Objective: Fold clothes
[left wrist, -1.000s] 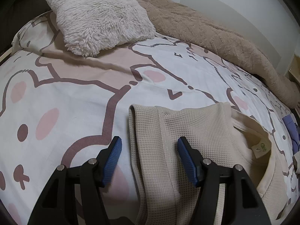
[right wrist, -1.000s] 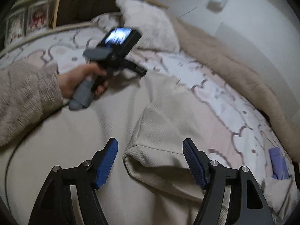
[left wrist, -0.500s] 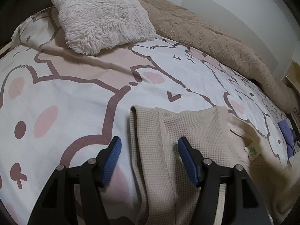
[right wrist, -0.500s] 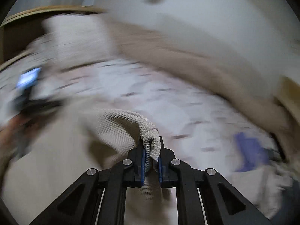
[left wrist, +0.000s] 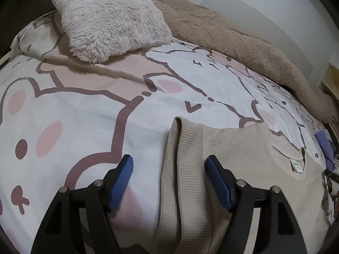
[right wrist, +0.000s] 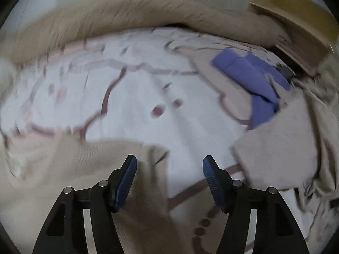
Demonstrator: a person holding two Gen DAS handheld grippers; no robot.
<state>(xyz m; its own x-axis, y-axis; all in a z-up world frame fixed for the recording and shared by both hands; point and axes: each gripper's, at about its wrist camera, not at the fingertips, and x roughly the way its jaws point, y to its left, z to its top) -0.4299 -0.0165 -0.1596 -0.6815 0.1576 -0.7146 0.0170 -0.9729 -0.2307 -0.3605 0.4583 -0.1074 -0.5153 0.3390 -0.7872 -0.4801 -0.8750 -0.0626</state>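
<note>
A beige waffle-knit shirt (left wrist: 233,160) lies flat on the cartoon-print bed sheet (left wrist: 84,114), neck label to the right. My left gripper (left wrist: 169,180) hovers over the shirt's folded left edge, jaws opening, pads apart from the cloth. In the blurred right wrist view the same beige shirt (right wrist: 80,169) lies at lower left. My right gripper (right wrist: 169,177) hangs over its edge, jaws opening, with cloth below them but not pinched.
A fluffy white pillow (left wrist: 110,17) and a tan blanket (left wrist: 243,40) lie along the far side of the bed. Purple cloth (right wrist: 252,76) and another beige garment (right wrist: 279,146) sit at the right, by a wooden edge (right wrist: 296,10).
The right gripper shut on a shirt sleeve, swept it rightward, then let go and opened. The shirt's right side now lies flat. The left gripper widened a little in place.
</note>
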